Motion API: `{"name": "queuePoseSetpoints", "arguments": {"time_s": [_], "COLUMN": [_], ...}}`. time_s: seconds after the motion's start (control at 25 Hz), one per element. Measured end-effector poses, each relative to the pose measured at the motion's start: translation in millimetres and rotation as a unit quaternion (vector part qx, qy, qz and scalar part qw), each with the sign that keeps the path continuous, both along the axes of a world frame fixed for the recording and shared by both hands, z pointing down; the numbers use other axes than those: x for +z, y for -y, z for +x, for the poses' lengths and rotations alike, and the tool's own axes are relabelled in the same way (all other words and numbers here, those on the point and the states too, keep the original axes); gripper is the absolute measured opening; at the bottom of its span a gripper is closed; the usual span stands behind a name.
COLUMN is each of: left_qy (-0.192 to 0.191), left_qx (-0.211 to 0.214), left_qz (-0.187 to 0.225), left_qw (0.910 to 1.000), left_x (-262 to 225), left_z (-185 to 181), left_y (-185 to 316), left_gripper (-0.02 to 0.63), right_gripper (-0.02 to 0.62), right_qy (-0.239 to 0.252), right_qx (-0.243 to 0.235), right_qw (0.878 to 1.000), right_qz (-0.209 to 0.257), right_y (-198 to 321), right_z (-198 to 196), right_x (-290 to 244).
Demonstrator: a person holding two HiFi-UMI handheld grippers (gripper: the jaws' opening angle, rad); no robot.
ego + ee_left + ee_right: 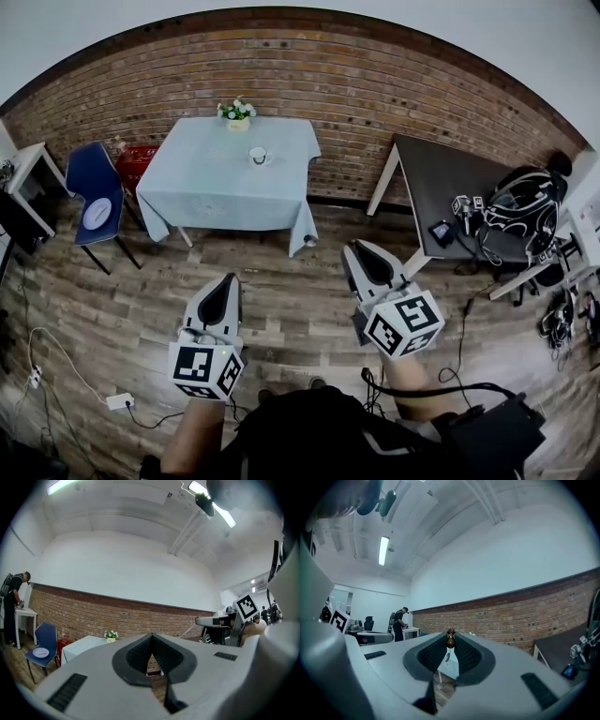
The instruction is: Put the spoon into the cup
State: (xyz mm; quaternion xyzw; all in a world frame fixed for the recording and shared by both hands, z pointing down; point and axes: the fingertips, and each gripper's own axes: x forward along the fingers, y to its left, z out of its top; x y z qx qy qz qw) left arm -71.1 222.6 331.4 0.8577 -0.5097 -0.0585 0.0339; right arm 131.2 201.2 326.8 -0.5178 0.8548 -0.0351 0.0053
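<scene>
We are at the carry step: our right gripper [359, 249] pinches what looks like the spoon [450, 639], and our left gripper [228, 281] is closed and empty. Next we approach the cup [259, 157] on the distant table [206, 192].

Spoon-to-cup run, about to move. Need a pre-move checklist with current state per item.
1. right tool gripping spoon: ok, jaws closed on the handle.
2. left tool empty, jaws together: ok.
3. cup upright on table: ok.
4. cup within reach of right tool: not ok, the table is across the floor.
5. flower pot apart from cup: ok.
6. cup interior free: cannot tell, too small.
</scene>
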Motion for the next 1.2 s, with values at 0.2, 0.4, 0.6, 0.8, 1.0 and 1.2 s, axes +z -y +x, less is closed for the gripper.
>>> {"name": "queuePoseSetpoints", "arguments": {"time_s": [0.2,0.4,0.6,0.8,1.0,1.2], "left_qy": [-0.008,-0.015,-0.019,-0.014,-0.008,0.003], "left_qx": [0.008,0.017,0.018,0.007,-0.006,-0.011], "left_qz": [0.003,0.009,0.005,0.0,-0.006,-0.006], "left_qw": [0.9999,0.9997,0.9997,0.9999,0.9999,0.9999], "left_x": [6.6,10.0,16.4,20.3,22.4,19.6], "left_z": [-31.1,-58.2,-72.9,-81.5,-74.8,-58.6], "left_y": [-2.2,-4.2,-0.9,19.4,51.9,94.7], "left_gripper": [0.009,0.009,0.009,0.009,0.009,0.009], "right_gripper": [0.058,0.058,0.058,0.058,0.058,0.058], "right_qy": [-0.004,-0.008,-0.01,-0.001,0.008,0.02], "right_qx": [0.011,0.019,0.021,0.016,0.0,-0.006], "right_qw": [1.0,1.0,1.0,1.0,1.0,1.0], "right_qz": [0.002,0.005,-0.002,-0.007,-0.004,0.001], "right_y": [-0.3,-2.8,4.2,30.9,68.5,113.7], "right_z": [-28.8,-54.9,-66.5,-72.0,-68.6,-53.9], "right_x": [2.4,6.7,12.1,11.4,13.5,11.0]}}
